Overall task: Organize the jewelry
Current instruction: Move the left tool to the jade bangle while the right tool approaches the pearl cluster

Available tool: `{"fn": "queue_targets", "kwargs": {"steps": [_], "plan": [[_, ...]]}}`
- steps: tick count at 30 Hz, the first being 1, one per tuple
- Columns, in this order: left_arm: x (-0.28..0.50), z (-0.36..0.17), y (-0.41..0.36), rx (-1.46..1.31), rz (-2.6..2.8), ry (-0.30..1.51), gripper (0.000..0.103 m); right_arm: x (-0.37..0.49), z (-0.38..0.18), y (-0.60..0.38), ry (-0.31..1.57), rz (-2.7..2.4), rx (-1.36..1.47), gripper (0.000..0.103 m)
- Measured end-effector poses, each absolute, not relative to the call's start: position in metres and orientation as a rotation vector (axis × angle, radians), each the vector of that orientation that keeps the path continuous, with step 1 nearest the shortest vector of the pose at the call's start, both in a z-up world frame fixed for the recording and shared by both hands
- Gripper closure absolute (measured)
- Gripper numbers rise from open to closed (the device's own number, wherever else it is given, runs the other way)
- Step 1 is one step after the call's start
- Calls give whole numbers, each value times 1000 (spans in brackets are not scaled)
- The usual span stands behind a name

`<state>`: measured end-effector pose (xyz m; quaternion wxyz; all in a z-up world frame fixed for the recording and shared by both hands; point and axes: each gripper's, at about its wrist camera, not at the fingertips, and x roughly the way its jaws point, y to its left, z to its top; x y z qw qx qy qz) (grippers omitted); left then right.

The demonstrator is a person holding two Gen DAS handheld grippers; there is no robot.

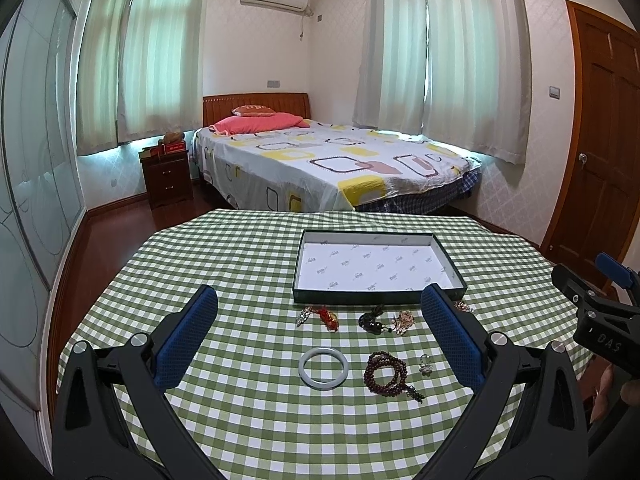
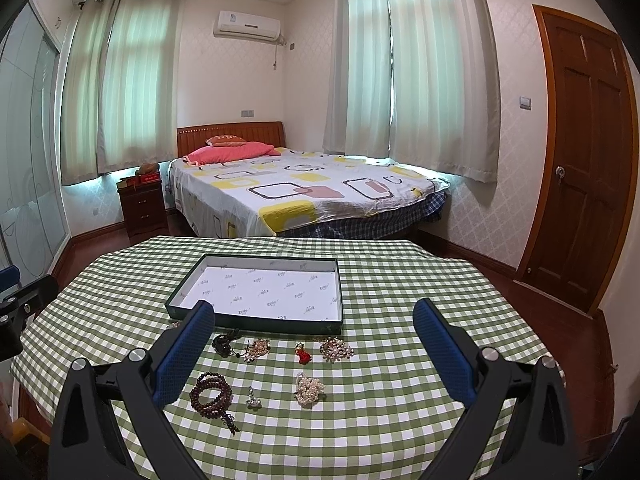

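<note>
Left wrist view: the left gripper (image 1: 318, 334) is held above the checked-cloth table (image 1: 240, 420), ribbed blue fingers (image 1: 186, 336) spread wide, nothing held; the right gripper (image 2: 320, 350) likewise; a smooth round bangle (image 1: 324, 368) lies before the shallow rectangular box (image 1: 380, 294).

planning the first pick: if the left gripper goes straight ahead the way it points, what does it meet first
Probably the pale jade bangle, lying on the checked tablecloth between the open left gripper fingers; depth is unclear.

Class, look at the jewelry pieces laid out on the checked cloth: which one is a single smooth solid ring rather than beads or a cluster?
The pale bangle, left of the dark red bead bracelet: one plain unbroken hoop.
</note>
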<state>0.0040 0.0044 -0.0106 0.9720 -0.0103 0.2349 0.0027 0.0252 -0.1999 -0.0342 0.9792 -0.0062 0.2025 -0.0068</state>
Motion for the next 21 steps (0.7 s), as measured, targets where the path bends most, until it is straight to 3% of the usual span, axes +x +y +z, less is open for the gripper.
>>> {"fn": "queue_targets", "kwargs": {"steps": [21], "plan": [[93,-151,10,-32,-3,755,4,92,-161,-223,608,-32,39,6]]}}
